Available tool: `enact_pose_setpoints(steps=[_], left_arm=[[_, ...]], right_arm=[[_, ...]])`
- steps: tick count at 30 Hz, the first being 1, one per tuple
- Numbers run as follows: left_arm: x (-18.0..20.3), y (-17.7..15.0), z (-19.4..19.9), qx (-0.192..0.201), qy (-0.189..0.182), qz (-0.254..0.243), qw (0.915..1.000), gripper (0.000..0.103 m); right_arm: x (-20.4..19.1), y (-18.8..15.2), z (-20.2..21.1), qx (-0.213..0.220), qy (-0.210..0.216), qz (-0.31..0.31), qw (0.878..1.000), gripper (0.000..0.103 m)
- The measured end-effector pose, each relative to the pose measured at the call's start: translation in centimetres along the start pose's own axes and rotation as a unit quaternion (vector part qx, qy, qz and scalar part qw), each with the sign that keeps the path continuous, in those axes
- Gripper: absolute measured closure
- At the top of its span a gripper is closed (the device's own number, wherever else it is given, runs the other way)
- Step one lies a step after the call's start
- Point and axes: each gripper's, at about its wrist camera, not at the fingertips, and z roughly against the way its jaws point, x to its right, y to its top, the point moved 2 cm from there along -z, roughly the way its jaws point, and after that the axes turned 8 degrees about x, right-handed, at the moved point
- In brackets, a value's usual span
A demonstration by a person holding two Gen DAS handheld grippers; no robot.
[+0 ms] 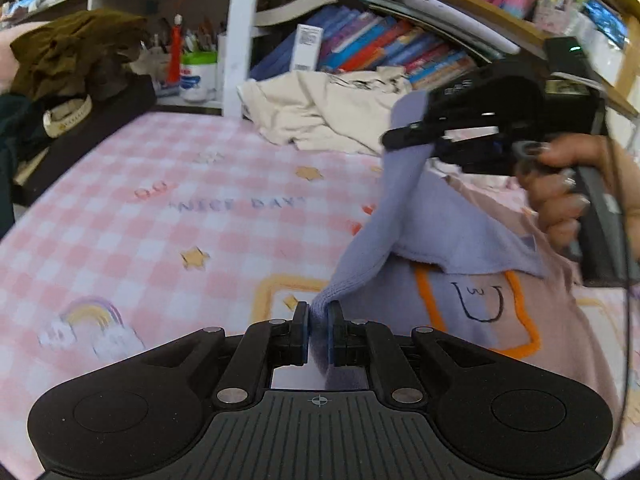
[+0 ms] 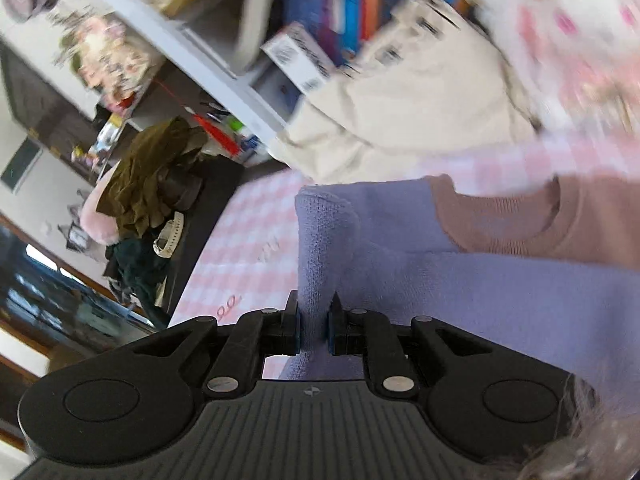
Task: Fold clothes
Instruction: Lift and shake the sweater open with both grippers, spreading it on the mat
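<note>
A lilac and dusty-pink sweater point(image 1: 472, 304) with an orange-outlined face patch lies at the right of the pink checked bed sheet point(image 1: 160, 216). My left gripper point(image 1: 318, 316) is shut on the cuff of its lilac sleeve point(image 1: 396, 208), low over the sheet. My right gripper point(image 1: 386, 138), held by a hand, is shut on the same sleeve higher up, so the sleeve hangs stretched between them. In the right wrist view my right gripper point(image 2: 314, 310) pinches the lilac sleeve point(image 2: 324, 240), with the sweater's pink collar point(image 2: 520, 224) to the right.
A crumpled cream garment point(image 1: 328, 116) lies at the back of the bed against a bookshelf point(image 1: 400, 48). An olive garment point(image 1: 68, 52) and a white watch point(image 1: 66, 116) sit on a dark stand at the left. A cup of pens point(image 1: 198, 76) stands on the shelf.
</note>
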Motion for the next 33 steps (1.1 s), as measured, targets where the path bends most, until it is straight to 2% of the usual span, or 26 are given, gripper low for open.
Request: enact_pose_setpoints(steps=[2,3,6,8,10,11,12,14,16,21,24,25,27,29,31,33], left_arm=[[-0.9,0.4,-1.8,-0.012,0.016,-0.004,0.9998,0.093],[-1.2,0.5,-2.3,-0.019,0.028,-0.013,0.9994,0.088],[-1.7,0.3,-2.3,-0.024,0.077,-0.046,0.9956,0.088],[-1.5,0.8,-1.1,0.0,0.092,-0.059,0.994,0.085],[-0.3,1.1,0.3,0.035,0.079,-0.071,0.9937,0.076],[0.8,1.2,0.4,0.043,0.06,-0.082,0.9939,0.068],[2.0,1.2,0.4,0.051,0.041,-0.093,0.9936,0.064],[5.0,1.2,-1.1,0.046,-0.003,-0.126,0.991,0.063],[8.5,0.7,-2.7,0.035,-0.037,-0.163,0.9853,0.063],[17.8,-1.0,-6.5,0.017,-0.1,-0.267,0.9582,0.063],[22.1,-1.8,-8.7,0.02,-0.115,-0.321,0.9399,0.063],[23.3,-1.9,-9.4,0.022,-0.116,-0.338,0.9337,0.063],[25.6,-2.2,-10.6,0.026,-0.113,-0.372,0.921,0.063],[27.2,-2.8,-11.9,0.019,-0.1,-0.406,0.9082,0.063],[28.3,-3.5,-13.2,0.01,-0.088,-0.434,0.8965,0.063],[28.6,-4.0,-13.3,0.023,-0.079,-0.446,0.8911,0.063]], right_arm=[[-0.6,0.0,-0.2,-0.007,-0.004,0.043,0.999,0.07],[-0.7,-0.3,0.2,-0.008,-0.006,0.063,0.998,0.052],[0.5,-1.7,3.6,0.0,-0.011,0.095,0.995,0.051],[2.2,-3.2,6.8,-0.005,-0.041,0.117,0.992,0.051],[4.5,-4.8,10.0,-0.014,-0.096,0.141,0.985,0.052],[5.8,-5.6,11.5,-0.019,-0.123,0.145,0.982,0.052],[7.0,-6.5,13.0,-0.024,-0.151,0.145,0.978,0.052],[9.2,-8.1,15.7,-0.034,-0.196,0.14,0.97,0.052],[10.8,-9.7,18.2,-0.045,-0.221,0.129,0.966,0.052],[11.3,-13.4,21.3,-0.071,-0.223,0.149,0.961,0.053],[11.0,-15.2,21.6,-0.092,-0.214,0.18,0.956,0.062],[10.9,-15.7,21.7,-0.096,-0.208,0.19,0.955,0.071],[10.7,-16.3,22.0,-0.099,-0.195,0.211,0.953,0.076],[10.4,-16.5,22.1,-0.1,-0.184,0.233,0.949,0.088],[10.2,-16.7,22.3,-0.104,-0.177,0.249,0.946,0.09],[10.0,-16.7,22.5,-0.107,-0.171,0.255,0.946,0.091]])
